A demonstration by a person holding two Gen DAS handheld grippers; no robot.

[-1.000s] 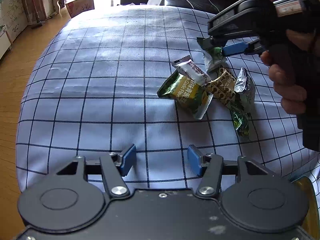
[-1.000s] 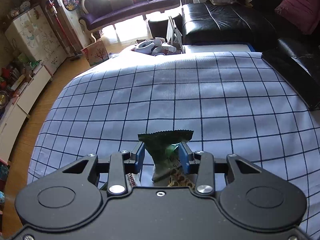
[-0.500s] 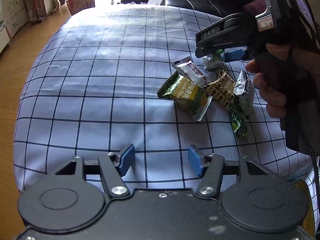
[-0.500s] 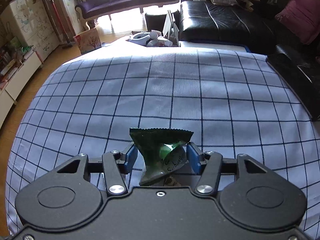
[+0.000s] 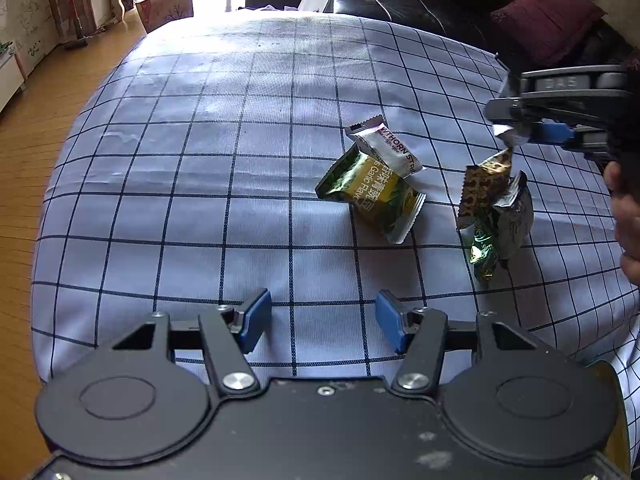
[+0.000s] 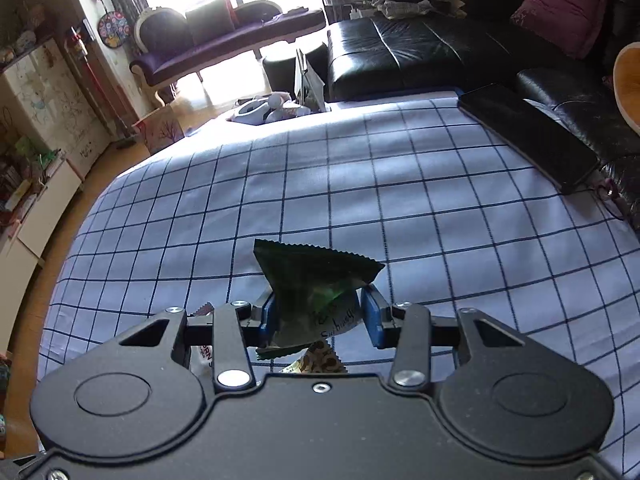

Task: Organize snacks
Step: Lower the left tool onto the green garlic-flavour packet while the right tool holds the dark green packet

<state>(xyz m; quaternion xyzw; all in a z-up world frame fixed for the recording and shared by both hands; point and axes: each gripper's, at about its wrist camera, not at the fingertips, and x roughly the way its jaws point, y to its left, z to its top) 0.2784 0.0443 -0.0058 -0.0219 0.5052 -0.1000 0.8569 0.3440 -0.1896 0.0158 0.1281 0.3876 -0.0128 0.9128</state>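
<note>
My right gripper [image 6: 320, 316] is shut on a dark green snack packet [image 6: 316, 280] and holds it in the air above the checked tablecloth [image 6: 400, 200]. In the left wrist view the right gripper [image 5: 516, 130] sits at the right edge, above a brown patterned packet [image 5: 484, 186], a silver packet [image 5: 516, 216] and a small green foil packet [image 5: 482, 252]. A green-yellow packet [image 5: 372, 196] and a white packet [image 5: 384, 148] lie mid-table. My left gripper [image 5: 320, 320] is open and empty near the front edge.
A black sofa [image 6: 420, 52] and a dark flat object [image 6: 528, 136] lie beyond the table's far right edge. A wooden floor [image 5: 36, 128] runs along the left. A yellowish rim [image 5: 624, 420] shows at the lower right of the left wrist view.
My right gripper has lifted the dark green packet and moved right, away from the pile. The brown and silver packets now stand apart from the green-yellow one. My left gripper stayed open.
</note>
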